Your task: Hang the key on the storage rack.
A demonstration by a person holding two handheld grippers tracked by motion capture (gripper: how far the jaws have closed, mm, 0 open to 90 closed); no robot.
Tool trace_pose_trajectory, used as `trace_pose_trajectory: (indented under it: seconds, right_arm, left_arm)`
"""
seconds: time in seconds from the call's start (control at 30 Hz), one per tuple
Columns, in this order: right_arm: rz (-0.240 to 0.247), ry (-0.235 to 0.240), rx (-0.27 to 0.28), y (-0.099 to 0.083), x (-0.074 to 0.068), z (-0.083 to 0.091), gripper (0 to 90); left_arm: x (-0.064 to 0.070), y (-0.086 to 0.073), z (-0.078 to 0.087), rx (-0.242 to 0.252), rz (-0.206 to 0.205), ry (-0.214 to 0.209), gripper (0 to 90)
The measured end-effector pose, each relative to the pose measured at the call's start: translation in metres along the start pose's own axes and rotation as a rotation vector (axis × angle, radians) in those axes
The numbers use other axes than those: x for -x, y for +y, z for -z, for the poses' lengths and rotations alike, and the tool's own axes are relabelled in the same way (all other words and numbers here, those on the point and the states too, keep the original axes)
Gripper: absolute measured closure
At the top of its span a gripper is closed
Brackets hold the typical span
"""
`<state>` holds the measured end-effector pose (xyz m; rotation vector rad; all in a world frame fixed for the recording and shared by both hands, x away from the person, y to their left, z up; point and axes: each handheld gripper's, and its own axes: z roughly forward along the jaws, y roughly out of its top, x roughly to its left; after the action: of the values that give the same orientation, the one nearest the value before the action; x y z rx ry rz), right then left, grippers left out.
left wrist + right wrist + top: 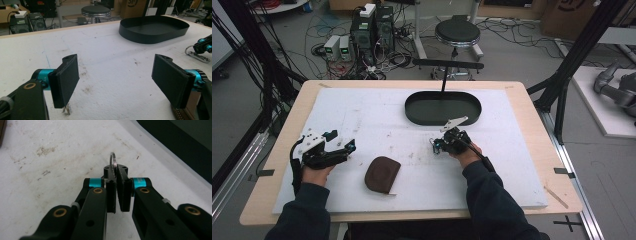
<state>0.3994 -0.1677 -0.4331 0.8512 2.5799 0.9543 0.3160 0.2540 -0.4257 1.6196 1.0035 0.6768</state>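
Behind the right hand-held gripper (pixel 438 145) sits a black tray (pixel 443 108).

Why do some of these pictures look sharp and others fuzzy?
High view: soft and grainy overall, even light, faint shadows. Left gripper view: the fingers and black tray are fairly crisp. Right gripper view: the fingers and metal ring are sharp; the tray at the top right blurs.

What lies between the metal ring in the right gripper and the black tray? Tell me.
Nothing visible does. The right gripper is shut on the metal ring, and bare white board separates it from the black tray.
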Motion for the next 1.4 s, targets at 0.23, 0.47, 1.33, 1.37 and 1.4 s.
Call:
trace_pose_trajectory:
  seconds: [0.23,0.47,1.33,1.37,1.4]
  right_arm:
    - [0.046,-0.019,-0.049,0.012,-0.005,-0.003,88.9]
    - [0.081,-0.047,-0.055,0.013,-0.006,0.0,90.0]
    - [-0.12,-0.17,0.336,0.029,0.086,0.075,90.0]
    - [-0.131,-0.182,0.359,0.03,0.092,0.078,90.0]
    - [-0.154,-0.199,0.378,0.034,0.102,0.082,90.0]
  left_arm:
    - [0.0,0.0,0.0,-0.002,0.002,-0.003,22.0]
    - [-0.001,0.0,0.001,-0.003,0.004,-0.001,22.0]
    - [-0.001,-0.002,0.001,-0.01,0.006,0.002,22.4]
    - [-0.001,-0.002,0.001,-0.01,0.006,0.001,22.3]
    - [-0.001,-0.002,0.001,-0.011,0.006,0.001,22.3]
